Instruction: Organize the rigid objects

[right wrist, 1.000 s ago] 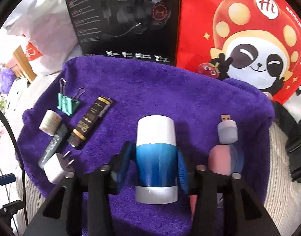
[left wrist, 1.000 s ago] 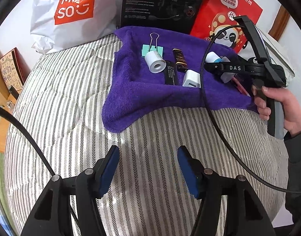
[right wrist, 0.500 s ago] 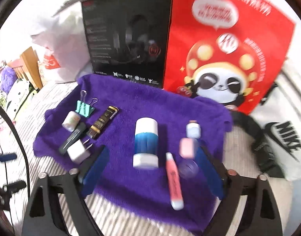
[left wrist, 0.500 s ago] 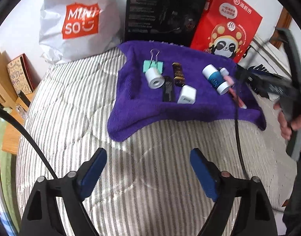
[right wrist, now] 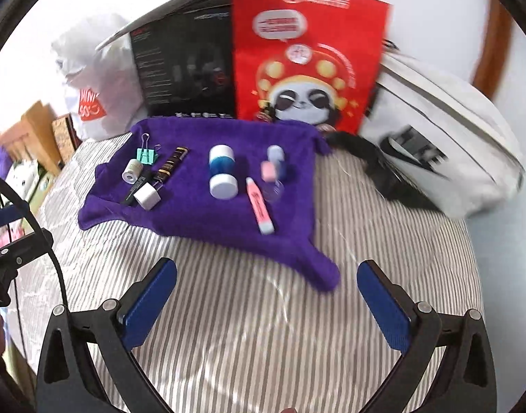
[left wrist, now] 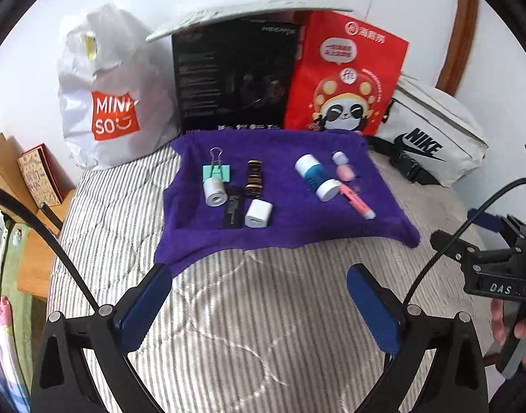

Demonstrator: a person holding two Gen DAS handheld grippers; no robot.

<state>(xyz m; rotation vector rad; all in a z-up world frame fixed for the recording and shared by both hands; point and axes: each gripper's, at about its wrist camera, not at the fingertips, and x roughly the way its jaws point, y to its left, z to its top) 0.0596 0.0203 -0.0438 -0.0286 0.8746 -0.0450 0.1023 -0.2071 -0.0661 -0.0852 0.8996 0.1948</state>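
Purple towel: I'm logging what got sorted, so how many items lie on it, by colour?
On the purple towel:
Teal: 1, binder clip
White: 2, small roll, charger plug
Black: 2, gold-banded tube, flat stick
Blue-and-white: 1, bottle
Pink: 2, highlighter, small pink-and-lilac piece
Total: 8

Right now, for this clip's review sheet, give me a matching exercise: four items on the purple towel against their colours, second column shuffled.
Items:
1. binder clip
2. charger plug
3. highlighter pen
4. capped bottle

Colours:
A. pink body, white tip
B. blue body, white ends
C. mint green
D. plain white

Pairs: 1-C, 2-D, 3-A, 4-B. All four lie on the purple towel.
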